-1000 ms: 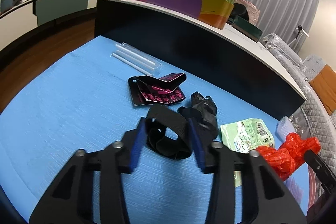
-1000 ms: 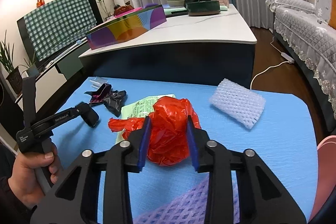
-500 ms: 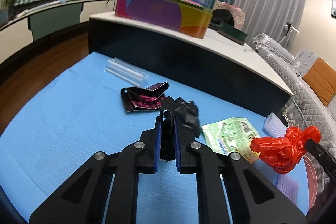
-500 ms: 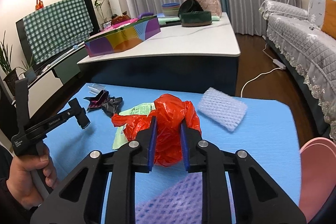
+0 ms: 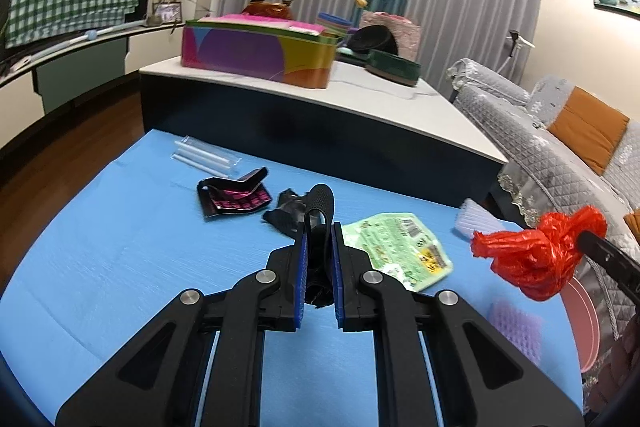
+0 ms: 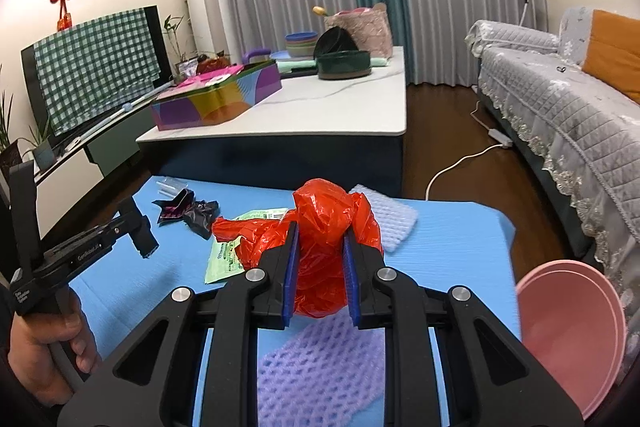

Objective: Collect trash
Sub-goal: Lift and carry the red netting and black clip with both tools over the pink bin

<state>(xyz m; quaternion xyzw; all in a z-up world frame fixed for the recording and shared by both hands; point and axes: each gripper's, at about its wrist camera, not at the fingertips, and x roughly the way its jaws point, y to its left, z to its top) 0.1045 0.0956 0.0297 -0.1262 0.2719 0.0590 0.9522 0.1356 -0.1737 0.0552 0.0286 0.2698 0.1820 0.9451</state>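
My left gripper (image 5: pixel 319 237) is shut on a black elastic band (image 5: pixel 320 201), whose loop sticks up beyond the blue pads, above the blue mat (image 5: pixel 120 267). My right gripper (image 6: pixel 320 231) is shut on a crumpled red plastic bag (image 6: pixel 320 267), held clear of the mat; the same red bag (image 5: pixel 532 259) hangs at the right of the left wrist view. On the mat lie a black-and-pink wrapper (image 5: pixel 236 197), a crumpled black wrapper (image 5: pixel 286 215), a green packet (image 5: pixel 400 251) and clear plastic tubes (image 5: pixel 208 155).
A pink basin (image 6: pixel 568 331) sits at the mat's right edge. A purple foam net (image 6: pixel 320 375) lies under my right gripper and a white foam net (image 6: pixel 394 223) beyond the bag. A low white-topped table (image 6: pixel 320 115) with boxes stands behind; a sofa (image 6: pixel 560 115) is at the right.
Both grippers went from open around their items to shut on them, then rose from the mat: the left with the black band, the right with the red bag.
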